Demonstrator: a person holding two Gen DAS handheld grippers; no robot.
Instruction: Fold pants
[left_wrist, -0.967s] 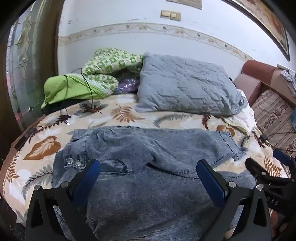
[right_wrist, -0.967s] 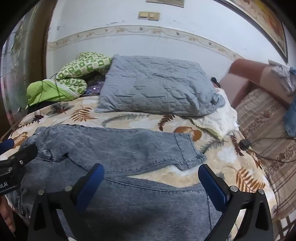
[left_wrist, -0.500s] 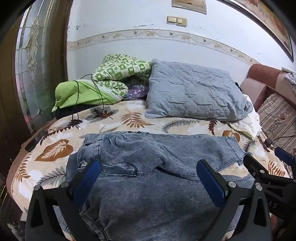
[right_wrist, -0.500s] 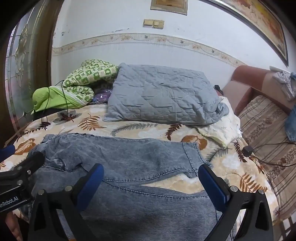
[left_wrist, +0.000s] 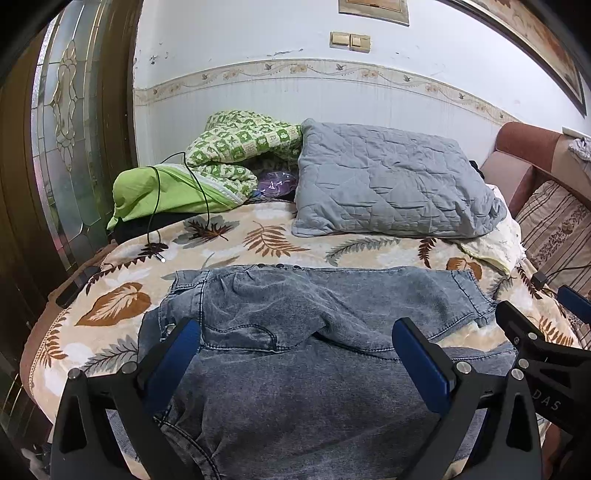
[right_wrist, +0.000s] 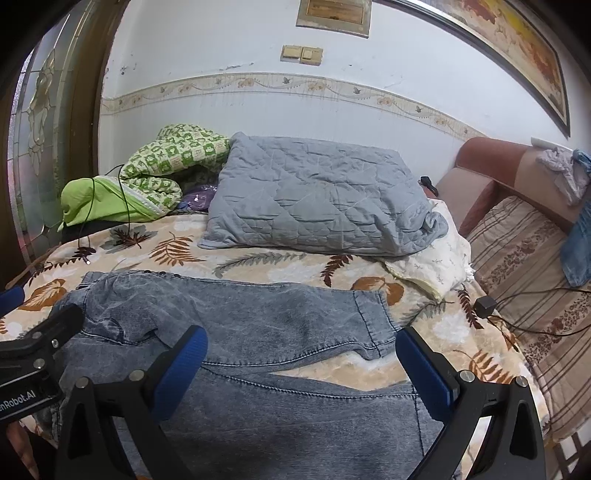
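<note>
**Inspector:** Near to far, please. The grippers first.

**Assistant:** The left gripper (left_wrist: 295, 354) has its fingers spread wide and grips nothing; the same holds for the right gripper (right_wrist: 301, 363). Both hover over the near part of the pants (left_wrist: 314, 332), which lie flat on the bed (left_wrist: 110, 306).

**Inspector:** Orientation of the garment?

**Assistant:** Its long axis runs left to right across both views. The waistband end (buttons visible there) sits toward the left gripper; the far leg's hem (right_wrist: 373, 317) sits toward the right gripper. A strip of bedcover shows between the two legs on the right.

**Inspector:** Judgement?

**Assistant:** Each gripper is nearer its own end, so a lengthwise fold looks likely. Beyond the pants lies a grey pillow (right_wrist: 317, 199), well apart.
</note>
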